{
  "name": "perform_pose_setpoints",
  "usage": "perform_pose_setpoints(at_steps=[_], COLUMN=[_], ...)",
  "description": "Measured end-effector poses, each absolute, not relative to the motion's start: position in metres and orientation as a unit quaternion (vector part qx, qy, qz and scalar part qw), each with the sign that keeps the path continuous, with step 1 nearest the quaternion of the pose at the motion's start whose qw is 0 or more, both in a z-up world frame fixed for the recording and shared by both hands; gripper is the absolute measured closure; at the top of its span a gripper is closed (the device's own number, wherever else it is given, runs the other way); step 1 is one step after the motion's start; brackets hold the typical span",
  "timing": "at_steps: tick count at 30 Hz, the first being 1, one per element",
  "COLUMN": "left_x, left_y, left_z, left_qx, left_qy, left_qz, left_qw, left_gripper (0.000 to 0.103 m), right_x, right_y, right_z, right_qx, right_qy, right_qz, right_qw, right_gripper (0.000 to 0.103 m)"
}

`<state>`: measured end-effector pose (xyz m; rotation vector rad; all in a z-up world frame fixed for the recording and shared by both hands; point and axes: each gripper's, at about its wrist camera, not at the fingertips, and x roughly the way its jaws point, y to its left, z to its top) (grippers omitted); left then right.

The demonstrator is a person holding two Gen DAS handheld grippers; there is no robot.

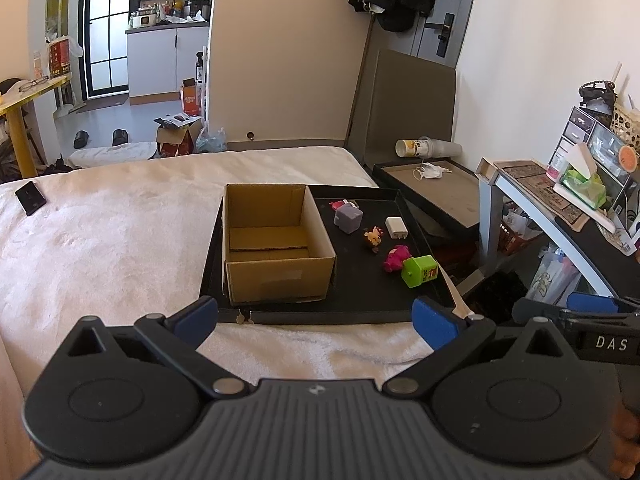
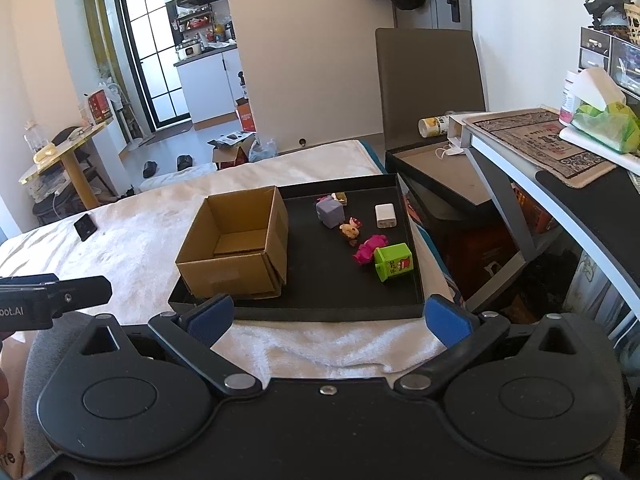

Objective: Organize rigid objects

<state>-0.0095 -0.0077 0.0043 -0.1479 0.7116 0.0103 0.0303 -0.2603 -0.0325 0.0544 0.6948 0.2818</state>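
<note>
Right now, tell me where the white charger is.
The white charger lies on the black tray, right of the cardboard box, beyond the green box and beside the small brown figurine.

A tray (image 1: 360, 314) lies on the bed (image 1: 100, 240) toward its right edge, and an open cardboard box (image 1: 276, 240) stands in the tray's left half, against its near rim. In the tray's right half, from the far rim toward the near one, lie a cube (image 1: 348, 219) with a small piece just behind it, a charger (image 1: 396, 228) to the cube's right, a small figure (image 1: 373, 238), then a second figure (image 1: 396, 259) touching a block (image 1: 420, 271) by the right rim. A small flat thing (image 1: 30, 197) lies near the bed's left edge, well apart from the tray.
</note>
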Motion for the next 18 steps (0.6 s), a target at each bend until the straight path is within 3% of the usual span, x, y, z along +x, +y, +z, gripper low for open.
perform_pose_setpoints(at_steps=[18], left_x=[-0.0129], left_y=[-0.0059], left_z=[0.0059], left_qx=[-0.071], left_qy=[0.346], left_qz=[0.005], left_qw=[0.935], left_gripper=[0.000], right_x=[0.0305], right_y=[-0.2570], right_z=[-0.0292], right_qx=[0.022], right_qy=[0.340], right_qz=[0.134], right_qw=[0.931], right_gripper=[0.000])
